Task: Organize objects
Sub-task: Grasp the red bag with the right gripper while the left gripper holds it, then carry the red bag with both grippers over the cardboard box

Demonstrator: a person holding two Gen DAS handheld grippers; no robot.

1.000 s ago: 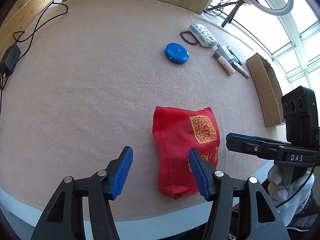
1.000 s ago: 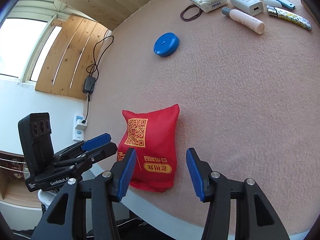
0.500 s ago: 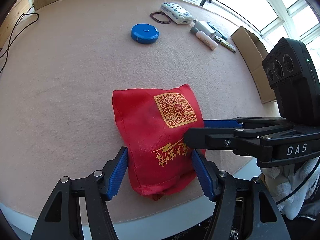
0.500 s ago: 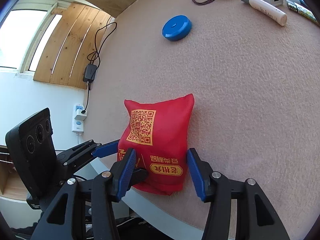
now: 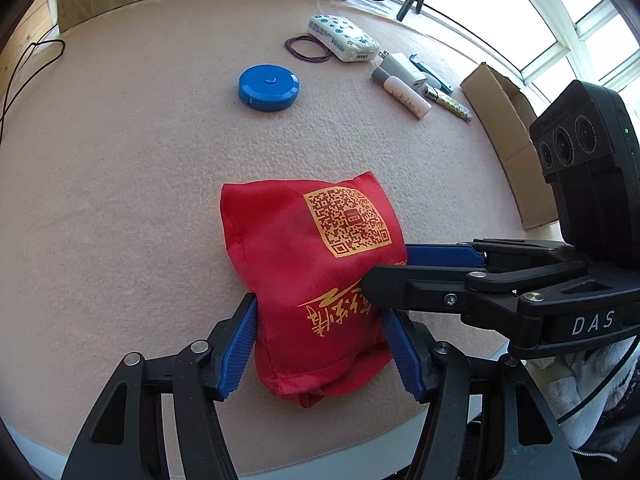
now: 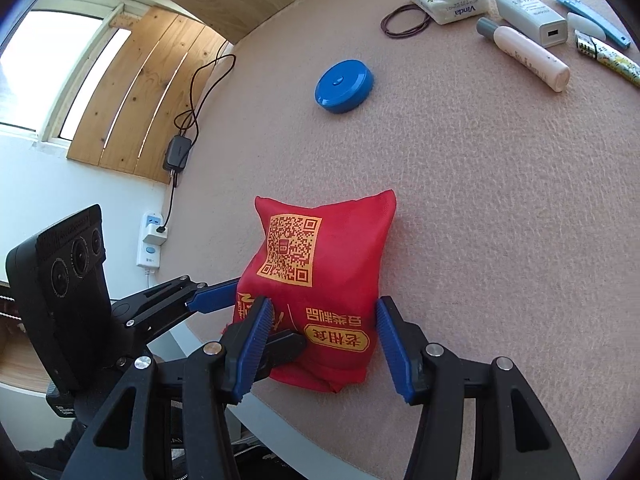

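1. The red fabric pouch (image 5: 316,280) lies near the surface's (image 5: 120,160) front edge.
2. Left tool (image 5: 320,344) and right tool (image 6: 320,340), both spread, straddle its lower end.
3. Soft, light, probably slippery: pinch the bottom hem.

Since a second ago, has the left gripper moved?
Yes. The left gripper has advanced toward the red bag, which lay ahead of its fingers and now sits between them; the blue disc beyond looks nearer too.

The bag (image 5: 312,280) is set at the table's (image 5: 120,200) near edge. The round tape case (image 5: 269,87) is seen at 11 o'clock from it, the tissue pack (image 5: 344,38) at 12.
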